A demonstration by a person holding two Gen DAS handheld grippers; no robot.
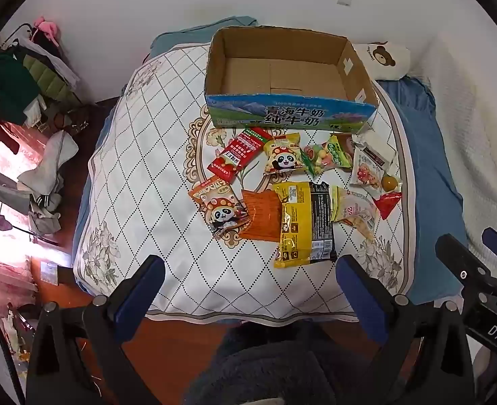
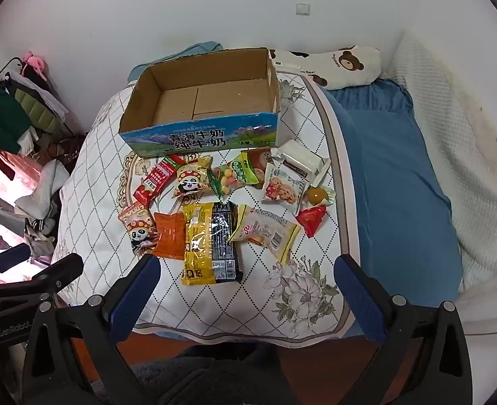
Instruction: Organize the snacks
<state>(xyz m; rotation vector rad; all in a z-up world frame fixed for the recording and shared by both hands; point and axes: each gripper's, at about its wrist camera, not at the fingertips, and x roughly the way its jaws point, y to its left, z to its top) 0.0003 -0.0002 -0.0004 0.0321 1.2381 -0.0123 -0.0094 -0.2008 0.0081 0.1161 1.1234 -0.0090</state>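
Observation:
An empty cardboard box [image 1: 282, 74] [image 2: 211, 101] with a blue printed front stands on a quilted white bed cover [image 1: 140, 175] [image 2: 89, 175]. In front of it lie several snack packets: a yellow-and-black pack [image 1: 304, 222] [image 2: 211, 243], an orange pack [image 1: 260, 216] [image 2: 169, 236], two panda packs [image 1: 221, 207] [image 1: 282, 158], a red pack [image 1: 238, 157] [image 2: 155, 179] and a red triangular sweet [image 1: 387, 202] [image 2: 311, 221]. My left gripper [image 1: 250, 270] hangs open above the cover's near edge, short of the packets. My right gripper [image 2: 246, 270] is open too, nothing between its fingers.
A blue sheet [image 2: 393, 175] covers the bed to the right, with a bear-print pillow [image 2: 346, 64] and a white blanket [image 2: 458, 128] by the wall. Clothes [image 1: 15, 94] pile up on the left over a reddish floor [image 1: 181, 344]. A dark fleecy sleeve [image 1: 265, 364] fills the bottom.

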